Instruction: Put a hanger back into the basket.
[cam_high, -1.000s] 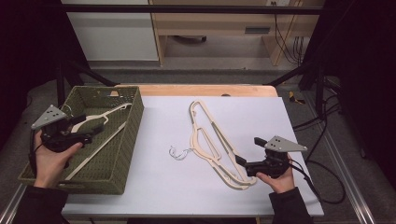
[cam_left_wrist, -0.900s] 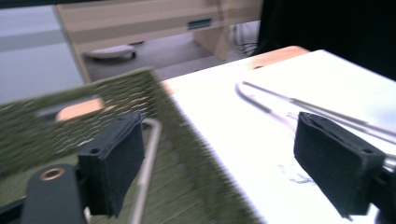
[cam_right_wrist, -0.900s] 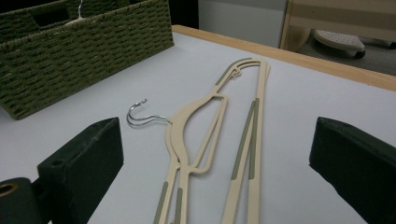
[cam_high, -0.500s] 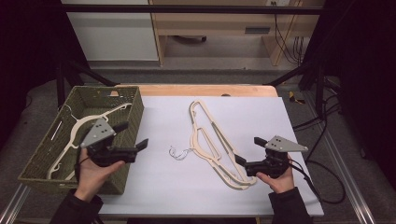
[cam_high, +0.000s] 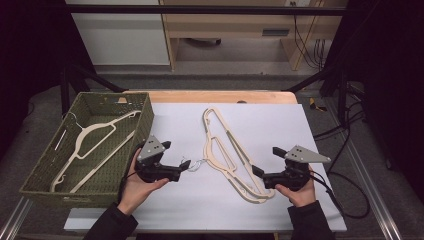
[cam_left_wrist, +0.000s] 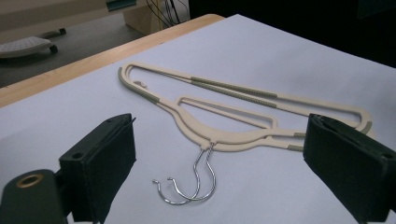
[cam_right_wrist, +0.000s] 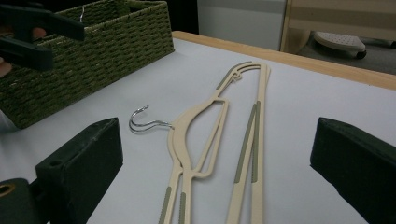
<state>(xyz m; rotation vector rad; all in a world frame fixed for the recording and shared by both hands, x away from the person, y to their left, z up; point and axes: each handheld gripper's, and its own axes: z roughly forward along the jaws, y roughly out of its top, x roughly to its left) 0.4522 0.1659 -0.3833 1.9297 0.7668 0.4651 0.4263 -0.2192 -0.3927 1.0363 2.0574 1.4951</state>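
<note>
Two cream hangers (cam_high: 225, 150) lie stacked on the white table, their wire hooks (cam_high: 196, 163) pointing left. My left gripper (cam_high: 176, 154) is open just left of the hooks, holding nothing. In the left gripper view the hooks (cam_left_wrist: 196, 186) lie on the table between the wide-apart jaws. My right gripper (cam_high: 266, 161) is open at the hangers' near right end, also holding nothing. In the right gripper view the hangers (cam_right_wrist: 196, 135) run away between its jaws. A third cream hanger (cam_high: 95, 140) lies inside the green woven basket (cam_high: 145, 117).
The basket stands at the table's left edge, close to my left hand. A wooden strip (cam_high: 220, 96) runs along the table's far edge. Cables (cam_high: 345, 190) trail off the right side. In the right gripper view the left gripper (cam_right_wrist: 37, 28) appears in front of the basket (cam_right_wrist: 93, 51).
My left gripper has moved right, from over the basket to the table beside the hooks, leaving a hanger in the basket. The right gripper has stayed put.
</note>
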